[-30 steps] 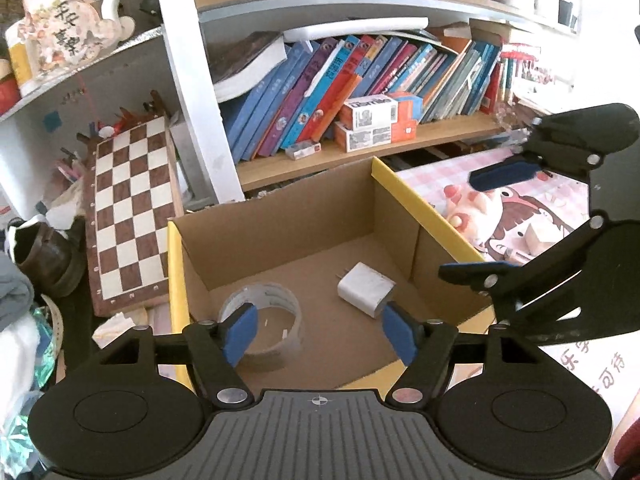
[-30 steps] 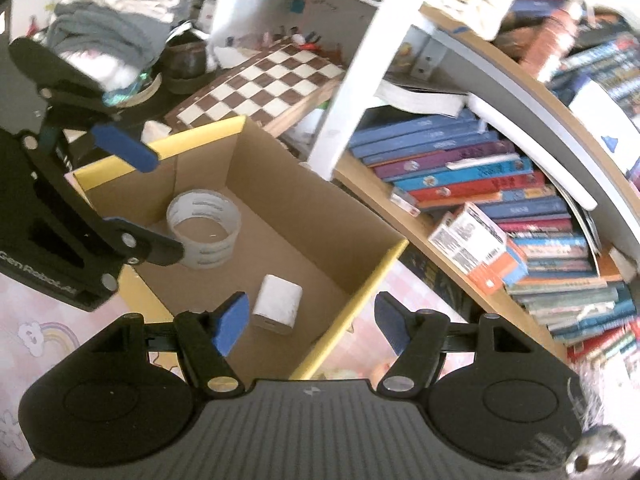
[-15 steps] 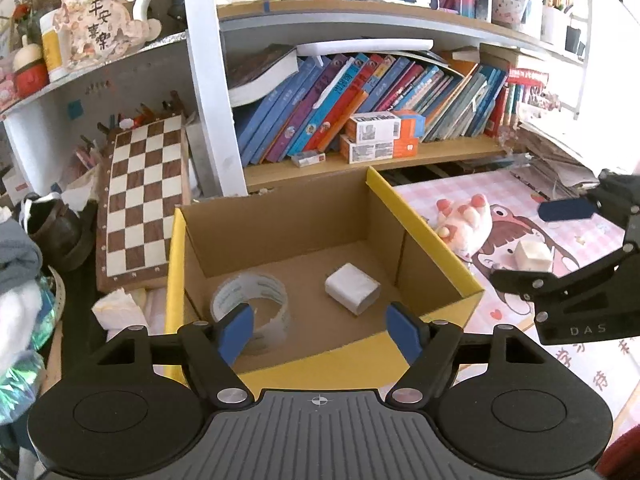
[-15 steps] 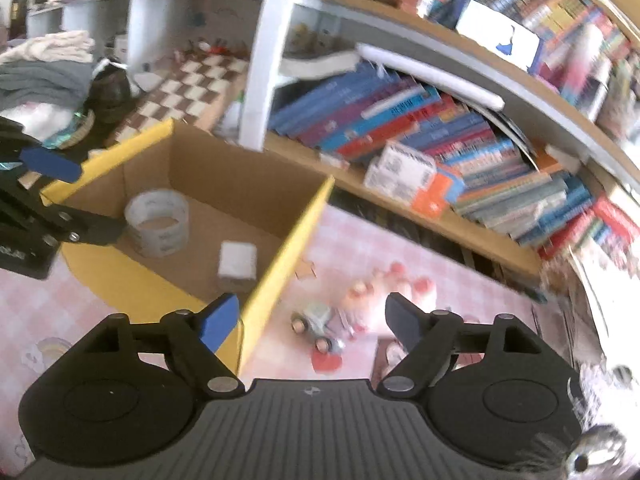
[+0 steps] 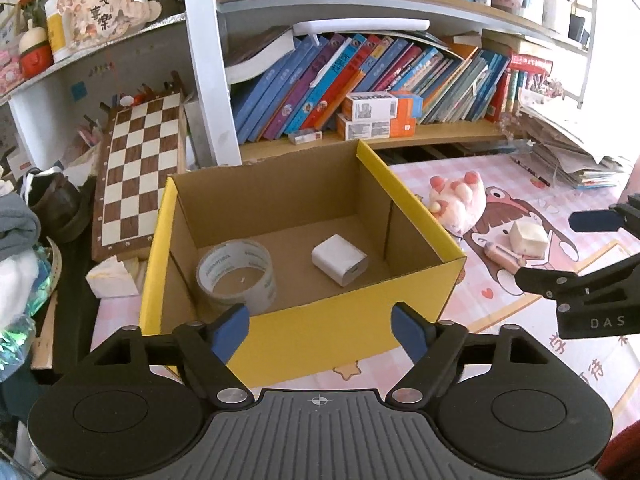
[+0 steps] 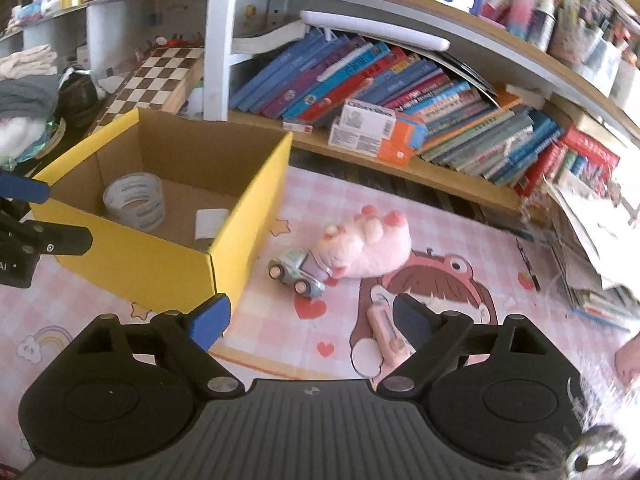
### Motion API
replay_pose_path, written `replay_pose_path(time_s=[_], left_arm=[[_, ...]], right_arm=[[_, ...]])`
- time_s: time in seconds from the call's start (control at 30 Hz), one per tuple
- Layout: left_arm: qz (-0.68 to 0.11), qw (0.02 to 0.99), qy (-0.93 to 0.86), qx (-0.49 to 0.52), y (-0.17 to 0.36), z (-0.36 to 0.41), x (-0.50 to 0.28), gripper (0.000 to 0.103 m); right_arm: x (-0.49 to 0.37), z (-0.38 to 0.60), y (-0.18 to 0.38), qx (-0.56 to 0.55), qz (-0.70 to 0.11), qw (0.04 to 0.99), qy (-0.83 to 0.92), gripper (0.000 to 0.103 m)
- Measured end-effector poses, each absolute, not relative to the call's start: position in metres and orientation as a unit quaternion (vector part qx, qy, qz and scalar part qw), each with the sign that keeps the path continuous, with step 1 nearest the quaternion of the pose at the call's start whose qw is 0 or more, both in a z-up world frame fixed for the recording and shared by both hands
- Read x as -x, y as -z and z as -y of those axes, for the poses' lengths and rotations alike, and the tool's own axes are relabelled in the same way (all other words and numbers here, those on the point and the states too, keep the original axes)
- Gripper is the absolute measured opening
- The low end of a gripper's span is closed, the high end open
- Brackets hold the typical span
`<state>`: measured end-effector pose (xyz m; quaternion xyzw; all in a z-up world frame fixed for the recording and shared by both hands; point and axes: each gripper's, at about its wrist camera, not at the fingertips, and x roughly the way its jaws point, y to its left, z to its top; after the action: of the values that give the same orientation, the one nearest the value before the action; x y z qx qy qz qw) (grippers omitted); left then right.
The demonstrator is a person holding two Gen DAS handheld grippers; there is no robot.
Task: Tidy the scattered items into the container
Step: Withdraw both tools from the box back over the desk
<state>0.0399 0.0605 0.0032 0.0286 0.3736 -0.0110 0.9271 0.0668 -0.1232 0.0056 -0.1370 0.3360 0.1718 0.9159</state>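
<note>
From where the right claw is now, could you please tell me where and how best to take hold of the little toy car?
Grip the toy car across its narrow body, between front and rear wheels, coming from above. It stands on its wheels on the mat, its rear against the pink plush, so keep the open right claw toward the free front half, probably turned so the fingers straddle its sides.

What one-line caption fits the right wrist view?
Open right gripper hovers over pink utility knife, toy car and pink plush beside yellow cardboard box.

Black tool (image 5: 320,330), blue fingertips (image 5: 231,327)
</note>
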Motion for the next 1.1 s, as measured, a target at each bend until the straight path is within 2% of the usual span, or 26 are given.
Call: replay_pose_path(time_s=[0.23, 1.1], left_arm=[[-0.377, 0.925, 0.018, -0.037, -0.002, -0.041, -0.040, 0.084], [-0.389, 0.918, 0.046, -0.068, 0.003, 0.035, -0.047, 0.085]], right_arm=[[-0.057, 0.137, 0.000, 0.124, -0.343, 0.917, -0.164, 0.098], [-0.063, 0.190, 0.006, 0.112, -0.351, 0.914, -0.171, 0.100]])
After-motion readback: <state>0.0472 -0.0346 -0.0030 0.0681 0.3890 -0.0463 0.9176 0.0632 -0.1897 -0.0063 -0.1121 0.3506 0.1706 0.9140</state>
